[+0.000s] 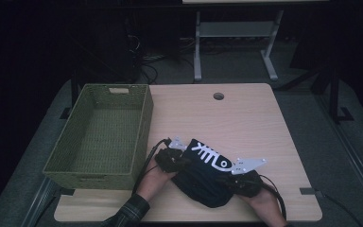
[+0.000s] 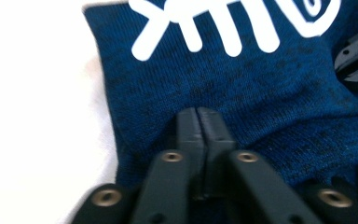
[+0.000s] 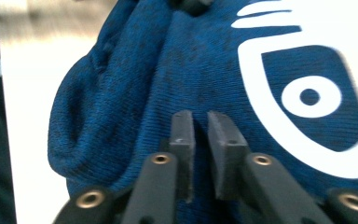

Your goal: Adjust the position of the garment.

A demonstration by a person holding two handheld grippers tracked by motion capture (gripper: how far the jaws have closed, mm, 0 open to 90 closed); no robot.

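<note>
A dark blue knitted garment (image 1: 203, 182) with a white fish-skeleton print lies bunched on the wooden table (image 1: 250, 127) near its front edge. My left gripper (image 1: 181, 161) rests at the garment's left edge. In the left gripper view its jaws (image 2: 198, 114) stand together over the blue cloth (image 2: 270, 93), with nothing visible between them. My right gripper (image 1: 228, 179) sits at the garment's right side. Its jaws (image 3: 200, 119) stand slightly apart above the cloth (image 3: 121, 93), beside the print's white eye (image 3: 310, 97), and the narrow gap between them holds nothing.
A green woven basket (image 1: 144, 123) stands empty on the table's left half, close to the left hand. A round cable hole (image 1: 218, 96) sits near the table's far edge. Behind the table are desk legs (image 1: 197, 47) and cables on the floor.
</note>
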